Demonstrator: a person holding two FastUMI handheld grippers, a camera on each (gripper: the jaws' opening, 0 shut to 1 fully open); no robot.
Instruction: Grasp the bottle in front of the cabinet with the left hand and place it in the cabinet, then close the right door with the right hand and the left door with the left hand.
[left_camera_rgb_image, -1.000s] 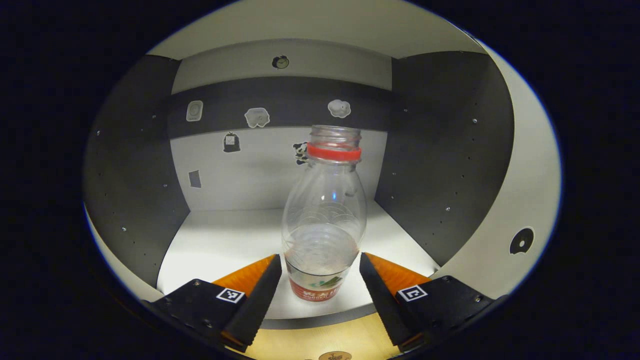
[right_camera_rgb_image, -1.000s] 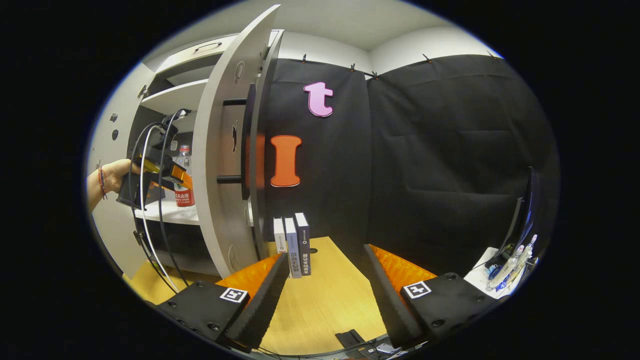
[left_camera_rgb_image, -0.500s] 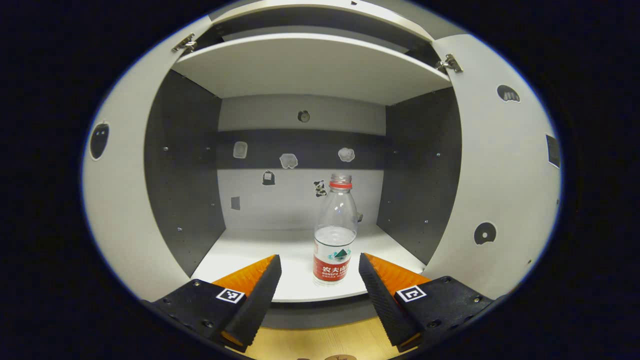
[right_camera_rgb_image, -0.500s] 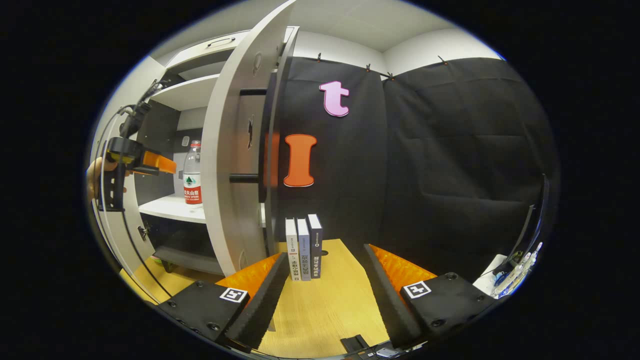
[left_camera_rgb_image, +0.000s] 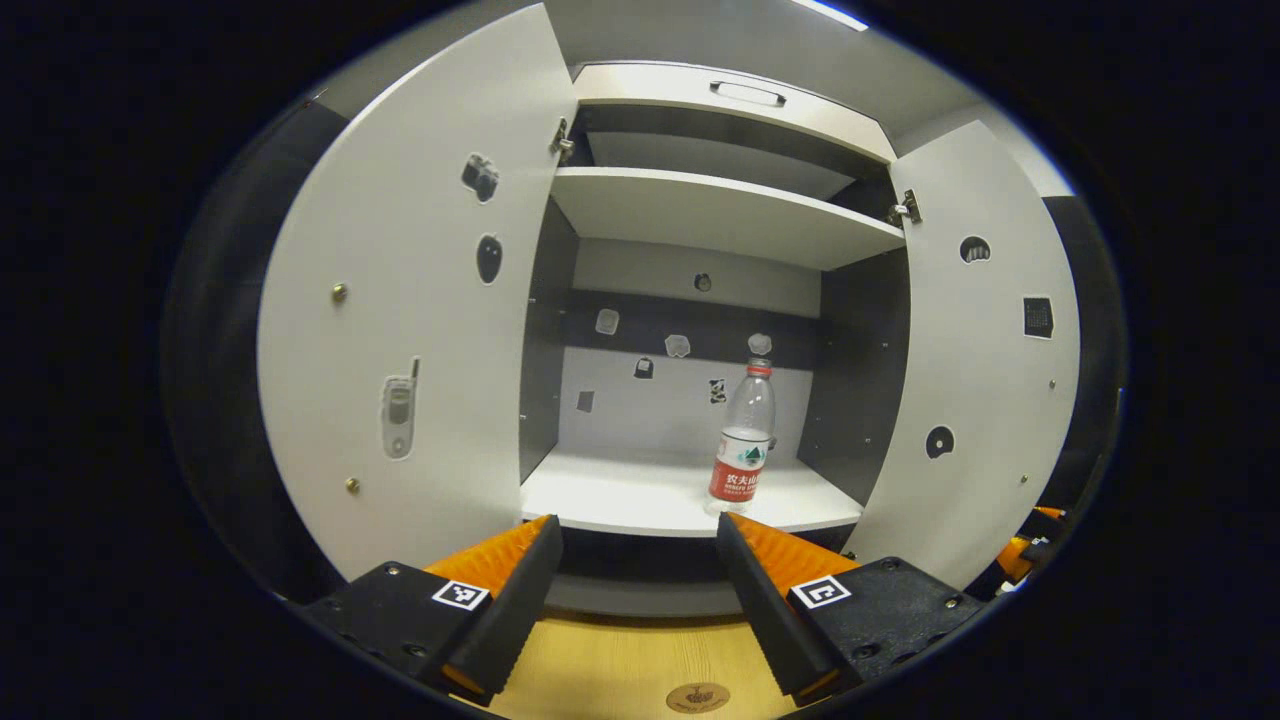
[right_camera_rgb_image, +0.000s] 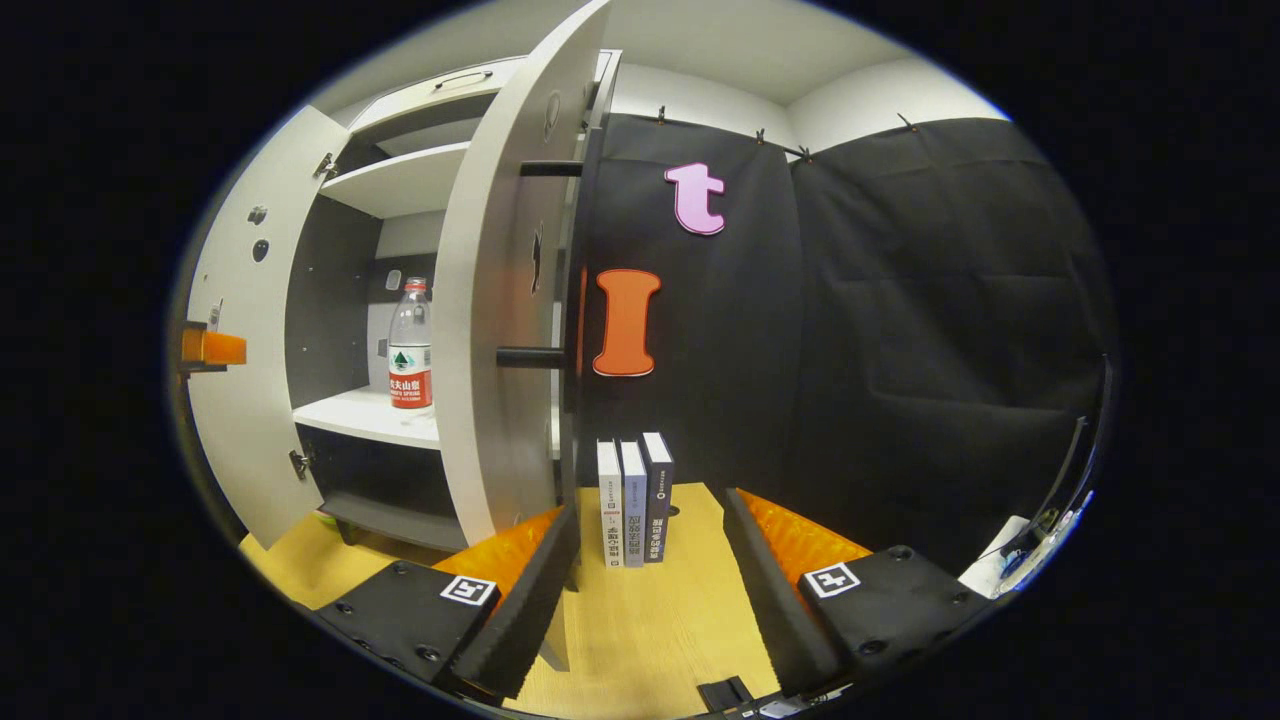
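Now placed: bottle (left_camera_rgb_image: 741, 440) stands upright on the cabinet shelf (left_camera_rgb_image: 620, 495), right of centre, released.
Left hand-held gripper (left_camera_rgb_image: 638, 600) has backed well clear since a second ago, fingers apart, empty. Right hand-held gripper (right_camera_rgb_image: 648, 590) likewise open, near the right door (right_camera_rgb_image: 495, 330). Both doors remain open, left door (left_camera_rgb_image: 400, 300) included; right door judged next.

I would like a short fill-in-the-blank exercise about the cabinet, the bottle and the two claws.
1. The bottle stands ____ on the cabinet shelf.
2. Both cabinet doors are ____.
3. The left claw holds ____.
4. Beside the right door, ____ books stand on the table.

Missing words: upright; open; nothing; three
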